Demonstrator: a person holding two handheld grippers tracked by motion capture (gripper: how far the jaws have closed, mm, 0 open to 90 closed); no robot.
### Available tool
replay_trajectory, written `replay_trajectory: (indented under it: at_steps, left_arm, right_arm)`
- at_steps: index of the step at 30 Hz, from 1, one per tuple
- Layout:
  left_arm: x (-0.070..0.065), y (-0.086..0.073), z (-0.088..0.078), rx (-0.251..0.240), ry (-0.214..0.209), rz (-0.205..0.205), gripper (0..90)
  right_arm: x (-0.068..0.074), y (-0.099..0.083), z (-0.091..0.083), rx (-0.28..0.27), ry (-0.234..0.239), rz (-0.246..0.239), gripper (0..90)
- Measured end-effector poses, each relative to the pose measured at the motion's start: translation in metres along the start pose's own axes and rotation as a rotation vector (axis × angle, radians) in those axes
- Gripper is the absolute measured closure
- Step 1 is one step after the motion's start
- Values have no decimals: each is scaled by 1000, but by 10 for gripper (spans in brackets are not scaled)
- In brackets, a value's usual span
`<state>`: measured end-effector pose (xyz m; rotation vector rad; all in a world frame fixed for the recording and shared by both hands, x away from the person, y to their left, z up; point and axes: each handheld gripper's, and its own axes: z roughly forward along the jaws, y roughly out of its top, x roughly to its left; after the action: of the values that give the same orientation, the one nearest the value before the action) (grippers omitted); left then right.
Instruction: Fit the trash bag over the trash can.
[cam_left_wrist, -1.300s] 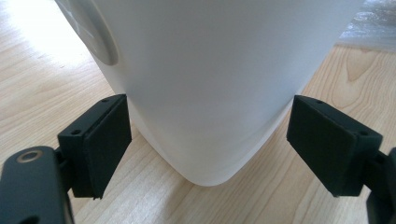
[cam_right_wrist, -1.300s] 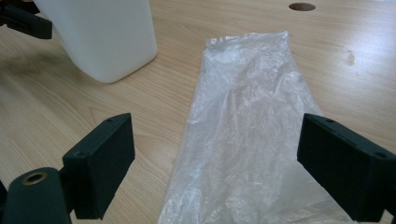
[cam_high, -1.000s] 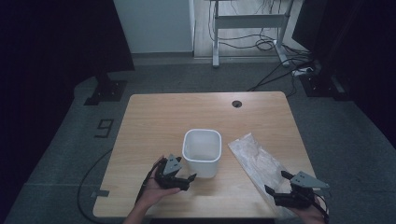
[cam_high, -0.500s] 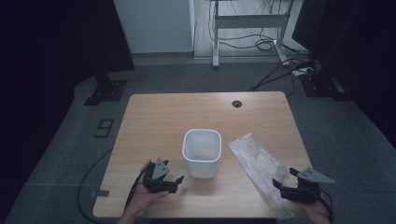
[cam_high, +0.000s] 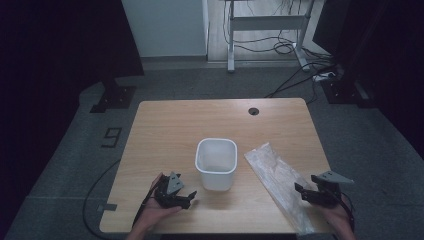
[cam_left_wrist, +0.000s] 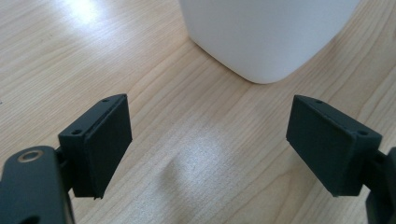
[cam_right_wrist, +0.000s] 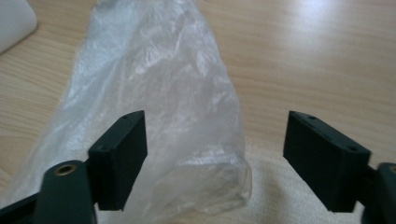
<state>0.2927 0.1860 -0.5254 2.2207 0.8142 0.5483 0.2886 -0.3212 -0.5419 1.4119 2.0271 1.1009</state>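
Observation:
A white plastic bin (cam_high: 216, 164) stands upright at the middle of the wooden table (cam_high: 170, 125). To its right lies a crumpled clear plastic bag (cam_high: 277, 175), stretched toward the near edge. My left gripper (cam_high: 189, 198) rests low, left of the bin, and is open. In the left gripper view the jaws of that gripper (cam_left_wrist: 210, 140) have only bare wood between them, with the bin (cam_left_wrist: 266, 32) just ahead. My right gripper (cam_high: 300, 192) is at the bag's near end. Its jaws (cam_right_wrist: 215, 154) have just been closing and still stand open around the bag (cam_right_wrist: 159, 93), pads apart from it.
A round cable hole (cam_high: 253, 111) sits near the table's far edge. The bin's corner (cam_right_wrist: 14, 23) appears at the upper left of the right gripper view. A desk frame (cam_high: 265, 22) and cables (cam_high: 300, 75) are on the floor beyond the table.
The left gripper has drawn back from the bin toward the near left and lowered. The right gripper has shifted slightly at the bag's near end, its jaws a little narrower.

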Motion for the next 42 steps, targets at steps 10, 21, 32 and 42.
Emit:
replay_trajectory:
  at_steps: [10,21,32,42]
  left_arm:
    - [-2,-1,0,5,-2,-3,141]
    - [-1,-1,0,5,0,-19,141]
    - [5,3,-10,-17,-1,-75,147]
    - [11,15,-36,-99,-25,-110,168]
  right_arm:
    - [0,-9,7,68,11,-13,352]
    - [4,-11,5,54,-3,-93,697]
    - [2,-9,-2,22,38,-143,888]
    - [16,16,-39,-133,112,-216,891]
